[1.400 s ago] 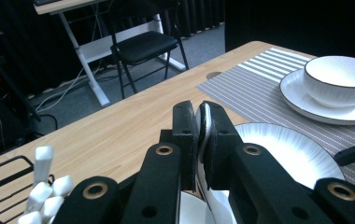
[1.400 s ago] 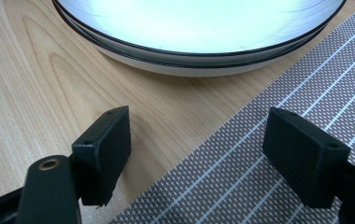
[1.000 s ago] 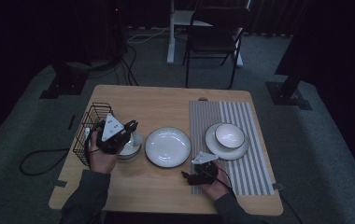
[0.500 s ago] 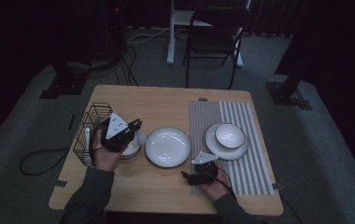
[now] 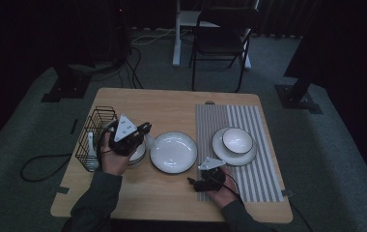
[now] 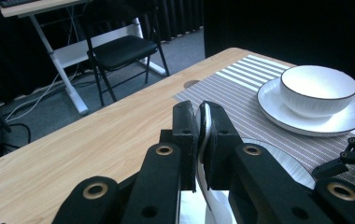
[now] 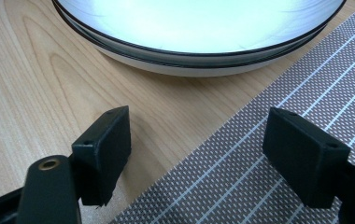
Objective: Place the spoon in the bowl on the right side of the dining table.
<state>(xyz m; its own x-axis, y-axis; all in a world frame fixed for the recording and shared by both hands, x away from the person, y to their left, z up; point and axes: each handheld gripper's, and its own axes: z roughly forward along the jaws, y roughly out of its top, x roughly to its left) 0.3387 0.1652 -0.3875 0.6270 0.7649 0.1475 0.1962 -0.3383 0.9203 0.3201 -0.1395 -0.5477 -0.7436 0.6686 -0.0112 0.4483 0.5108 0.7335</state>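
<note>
Left claw [image 6: 202,135] pinching white dish rim [image 6: 205,140], dish mostly hidden, right claw [image 7: 199,154] spread

Pale wood-grain desk [image 5: 172,193], smooth and matt. On it lies a woven cloth placemat [image 5: 263,174], grey with white stripes, finely textured up close. The plate [image 5: 173,152] and the bowl [image 6: 318,89] gleam like glossy white ceramic with thin dark rims. Black wire basket [image 5: 89,140], metal. Matt black plastic fingers [image 7: 103,149].
</note>
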